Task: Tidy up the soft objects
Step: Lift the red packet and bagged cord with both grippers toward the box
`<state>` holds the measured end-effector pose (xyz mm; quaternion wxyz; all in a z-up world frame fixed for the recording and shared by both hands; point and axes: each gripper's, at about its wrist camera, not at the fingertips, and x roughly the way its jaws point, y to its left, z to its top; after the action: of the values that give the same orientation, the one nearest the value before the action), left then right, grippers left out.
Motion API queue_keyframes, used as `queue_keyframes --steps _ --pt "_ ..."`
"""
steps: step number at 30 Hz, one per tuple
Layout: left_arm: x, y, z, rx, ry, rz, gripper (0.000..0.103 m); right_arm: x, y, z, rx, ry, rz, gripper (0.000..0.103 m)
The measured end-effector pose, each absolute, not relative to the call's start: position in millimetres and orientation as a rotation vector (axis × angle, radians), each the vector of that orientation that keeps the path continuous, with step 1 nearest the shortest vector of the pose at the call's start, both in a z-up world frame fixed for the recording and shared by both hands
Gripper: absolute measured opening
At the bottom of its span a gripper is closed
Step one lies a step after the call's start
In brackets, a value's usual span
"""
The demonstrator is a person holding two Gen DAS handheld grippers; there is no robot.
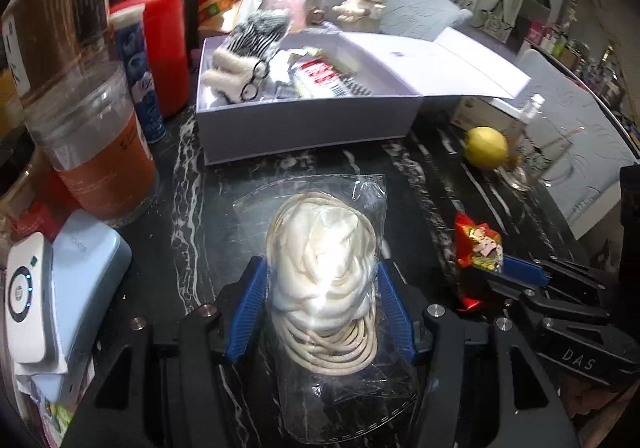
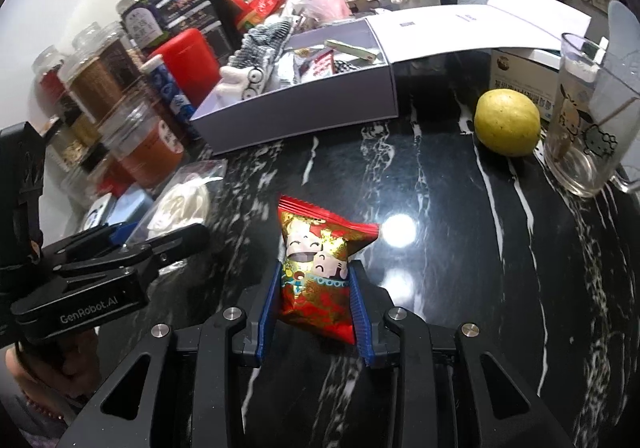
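We count one clear bag of cream cord (image 1: 322,288), one red snack packet (image 2: 320,272), one lemon (image 2: 507,122), one glass mug (image 2: 588,116), one open white box (image 2: 304,108) and two grippers (the jars at the left are too crowded to count).

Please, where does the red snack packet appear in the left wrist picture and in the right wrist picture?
Left wrist: red snack packet at right of middle, held by the right gripper.
Right wrist: packet at lower centre, between the blue pads.
Shared landmark: the lemon beyond it, on the black marble table.
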<state>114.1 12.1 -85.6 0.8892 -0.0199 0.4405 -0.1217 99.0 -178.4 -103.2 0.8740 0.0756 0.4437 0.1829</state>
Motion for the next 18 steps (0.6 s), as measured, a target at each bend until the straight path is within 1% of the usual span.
queue_keyframes --steps 9,18 --pt "91.7 4.3 -55.7 -0.035 0.845 -0.282 0.056 67.9 -183.5 -71.6 0.161 0.841 0.412 0.032" --pt "80.9 0.1 -25.0 -0.046 0.768 -0.321 0.056 55.8 -186.5 -44.2 0.171 0.777 0.458 0.032"
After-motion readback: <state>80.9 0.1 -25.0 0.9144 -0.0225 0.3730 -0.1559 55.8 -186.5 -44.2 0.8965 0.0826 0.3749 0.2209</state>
